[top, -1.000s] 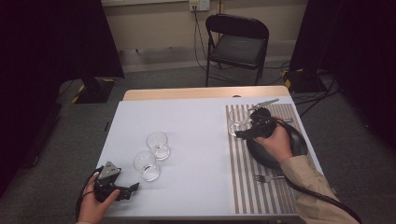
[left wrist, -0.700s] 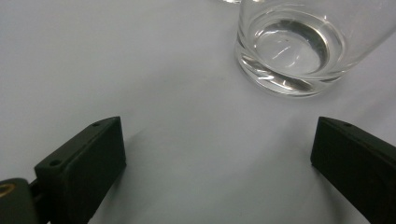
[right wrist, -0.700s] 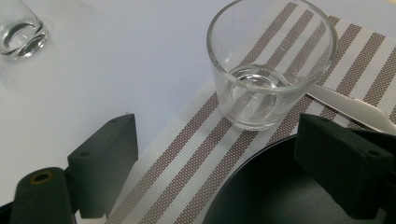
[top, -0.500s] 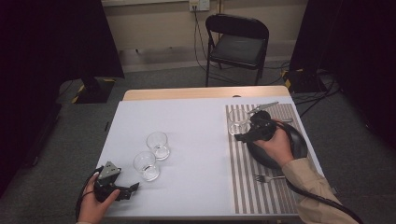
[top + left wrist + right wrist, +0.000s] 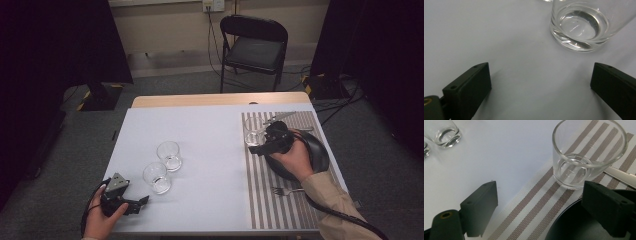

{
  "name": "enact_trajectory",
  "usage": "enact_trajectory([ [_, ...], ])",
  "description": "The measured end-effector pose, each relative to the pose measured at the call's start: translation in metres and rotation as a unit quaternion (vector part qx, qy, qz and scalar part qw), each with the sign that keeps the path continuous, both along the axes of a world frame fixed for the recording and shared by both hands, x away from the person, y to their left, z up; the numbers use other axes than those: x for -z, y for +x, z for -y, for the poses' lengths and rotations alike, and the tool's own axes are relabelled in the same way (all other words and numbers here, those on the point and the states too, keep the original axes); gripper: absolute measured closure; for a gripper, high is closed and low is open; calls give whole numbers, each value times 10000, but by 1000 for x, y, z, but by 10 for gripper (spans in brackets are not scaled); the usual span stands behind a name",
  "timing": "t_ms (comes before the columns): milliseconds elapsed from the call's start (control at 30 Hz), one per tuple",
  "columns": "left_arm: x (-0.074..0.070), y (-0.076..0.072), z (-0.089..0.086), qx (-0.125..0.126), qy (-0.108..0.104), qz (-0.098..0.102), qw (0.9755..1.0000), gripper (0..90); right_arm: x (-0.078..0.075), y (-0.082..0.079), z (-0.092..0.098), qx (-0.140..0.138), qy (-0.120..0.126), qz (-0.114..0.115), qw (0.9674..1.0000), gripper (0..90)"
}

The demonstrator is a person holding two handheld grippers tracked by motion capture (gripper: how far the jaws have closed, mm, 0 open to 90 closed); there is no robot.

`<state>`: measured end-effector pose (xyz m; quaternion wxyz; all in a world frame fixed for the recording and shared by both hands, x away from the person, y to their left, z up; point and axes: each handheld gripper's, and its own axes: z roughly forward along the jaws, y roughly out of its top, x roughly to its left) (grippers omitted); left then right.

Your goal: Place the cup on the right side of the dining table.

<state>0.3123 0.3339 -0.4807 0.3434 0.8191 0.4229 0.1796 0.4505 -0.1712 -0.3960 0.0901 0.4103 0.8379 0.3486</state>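
— Standing upright on the striped mat (image 5: 280, 210), at its far left corner, is the glass (image 5: 253, 131) that the right tongs (image 5: 256, 148) point at. Why there, do you think?

— It looks like a place setting: the glass sits just beyond the dark plate (image 5: 318, 155), with a knife (image 5: 278, 117) behind and a fork (image 5: 286, 190) on the near side. That corner is where a drinking glass belongs.

— And the tongs themselves?

— In the right gripper view the jaws stand wide apart and hold nothing; the glass (image 5: 589, 155) rises just ahead of them, nearer the right jaw, untouched. The hand hovers over the plate's rim (image 5: 564, 225), so I judge it is either lining up on the glass or has nothing more to do with it.

— What of the other side?

— The left tongs (image 5: 141, 202) lie low on the counter (image 5: 210, 150) near its front edge, jaws also wide and empty. A second glass (image 5: 580, 27) stands just ahead of them, closer to the right jaw.

— And the third glass (image 5: 169, 155)?

— Just beyond that one (image 5: 156, 177), near it but apart. Both wait on the bare counter, well away from the mat, probably next in line.
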Motion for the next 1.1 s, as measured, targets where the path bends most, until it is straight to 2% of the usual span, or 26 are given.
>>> enact_trajectory([
  [1100, 0, 0, 0, -1, -3, 2, 10000, 25, 8, -16, -15, -345, 64, -43, 9994, 126],
])
